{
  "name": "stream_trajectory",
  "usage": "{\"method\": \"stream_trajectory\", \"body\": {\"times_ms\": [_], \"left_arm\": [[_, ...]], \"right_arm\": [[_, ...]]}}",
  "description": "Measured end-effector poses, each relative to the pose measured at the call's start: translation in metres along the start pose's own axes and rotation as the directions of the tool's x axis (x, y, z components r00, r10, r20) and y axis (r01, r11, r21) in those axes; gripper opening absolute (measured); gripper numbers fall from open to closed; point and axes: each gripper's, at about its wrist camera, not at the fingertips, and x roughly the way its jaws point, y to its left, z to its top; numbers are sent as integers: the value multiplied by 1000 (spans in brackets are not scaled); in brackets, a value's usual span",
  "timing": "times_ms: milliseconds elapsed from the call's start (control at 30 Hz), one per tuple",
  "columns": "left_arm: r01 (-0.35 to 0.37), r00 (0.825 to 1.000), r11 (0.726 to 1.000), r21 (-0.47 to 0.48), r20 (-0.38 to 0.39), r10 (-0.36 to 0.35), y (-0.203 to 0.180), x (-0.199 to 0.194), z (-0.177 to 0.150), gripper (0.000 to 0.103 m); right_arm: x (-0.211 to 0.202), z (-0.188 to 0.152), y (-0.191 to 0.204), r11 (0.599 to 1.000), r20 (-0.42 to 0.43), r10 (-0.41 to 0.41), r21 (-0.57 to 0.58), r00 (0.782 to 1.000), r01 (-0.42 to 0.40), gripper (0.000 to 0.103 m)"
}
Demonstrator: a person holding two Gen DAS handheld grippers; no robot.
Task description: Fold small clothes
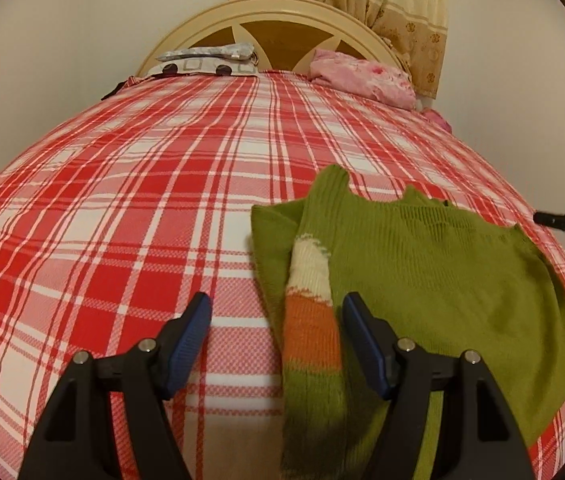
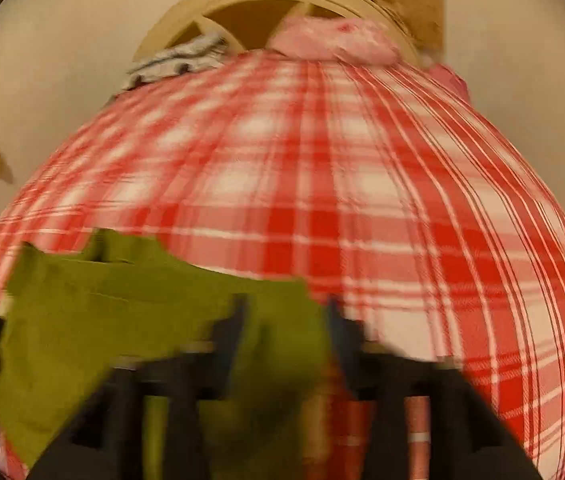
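Now the green sweater [image 1: 422,264] lies partly folded near the bed's [image 1: 122,200] front edge, one striped sleeve [image 1: 310,320] laid across it. The left gripper [image 1: 276,320] hovers spread over that sleeve; the right gripper [image 2: 286,320], blurred, looks spread above cloth, pinching nothing. Next probably comes gripping a side edge; ample bare bedspread beyond.

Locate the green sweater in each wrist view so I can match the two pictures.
Left wrist view: the green sweater lies lower right on the bed, its striped sleeve running down between the open blue pads.
Right wrist view: the green sweater lies lower left, blurred, reaching in between the fingers.
Shared landmark: the pink bundle by the headboard.
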Motion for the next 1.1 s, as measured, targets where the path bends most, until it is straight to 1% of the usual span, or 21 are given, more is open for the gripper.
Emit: {"method": "stream_trajectory", "body": {"times_ms": [33,100,133,167,233,267,333,400,467,533,600,667,733,800,867,900,933,967,1000,1067,1100], "left_arm": [[-2,1000,1000,6,9,2,0,-3,-2,71],[-1,1000,1000,12,10,1,0,-4,-5,73],[-4,1000,1000,11,11,4,2,-4,-6,74],[-8,1000,1000,8,12,8,3,-4,-8,74],[-7,1000,1000,-2,7,7,6,-3,-9,75],[-11,1000,1000,-7,2,11,7,-2,-10,78],[-11,1000,1000,-9,-2,11,7,-1,-12,80],[-9,1000,1000,-9,-9,9,7,1,-13,82],[-11,1000,1000,1,-26,11,5,3,-14,88],[-11,999,1000,4,-35,11,5,4,-15,88],[-10,1000,1000,-1,-24,10,6,2,-16,88],[-15,1000,1000,-5,-24,14,6,2,-17,92],[7,999,1000,-12,-37,-7,8,5,-17,92],[32,998,999,-37,-57,-34,13,9,-17,92],[57,996,995,-78,-69,-63,20,11,-17,94],[65,995,993,-98,-70,-72,22,12,-18,94],[70,995,991,-112,-68,-78,24,12,-18,94],[69,995,991,-114,-66,-77,24,11,-19,94],[64,995,992,-111,-66,-72,22,11,-19,94],[43,996,995,-93,-70,-50,17,11,-19,95],[35,997,996,-82,-72,-41,15,12,-19,95]], "right_arm": [[-6,1,16,998,3,48,-42,999,-48,54],[-9,-3,48,983,-48,114,-141,992,-120,54],[-4,-9,68,968,-108,153,-185,982,-171,54],[1,-16,80,958,-153,166,-209,974,-196,54],[22,-29,101,943,-253,172,-237,952,-233,54],[31,-34,108,941,-276,162,-246,947,-232,54],[54,-40,116,944,-306,110,-266,946,-196,54],[65,-32,108,954,-257,81,-259,963,-149,54],[76,-19,90,980,-211,37,-185,977,-77,54],[78,-11,76,994,-184,12,-104,983,-31,54],[64,-12,67,995,-147,28,-89,989,-42,54],[37,-18,55,992,-107,50,-110,993,-62,56],[6,-31,40,982,-106,148,-102,983,-159,56],[-7,-49,40,967,-151,199,-130,968,-219,56],[-5,-72,54,948,-248,233,-159,940,-277,56],[-2,-80,60,947,-281,216,-172,935,-270,56],[5,-86,64,954,-286,166,-197,944,-228,56],[12,-86,65,956,-252,131,-223,959,-190,56],[19,-81,61,960,-228,123,-221,966,-174,56],[37,-65,42,974,-202,100,-180,974,-137,56],[45,-57,32,981,-197,113,-136,974,-141,56]]}}
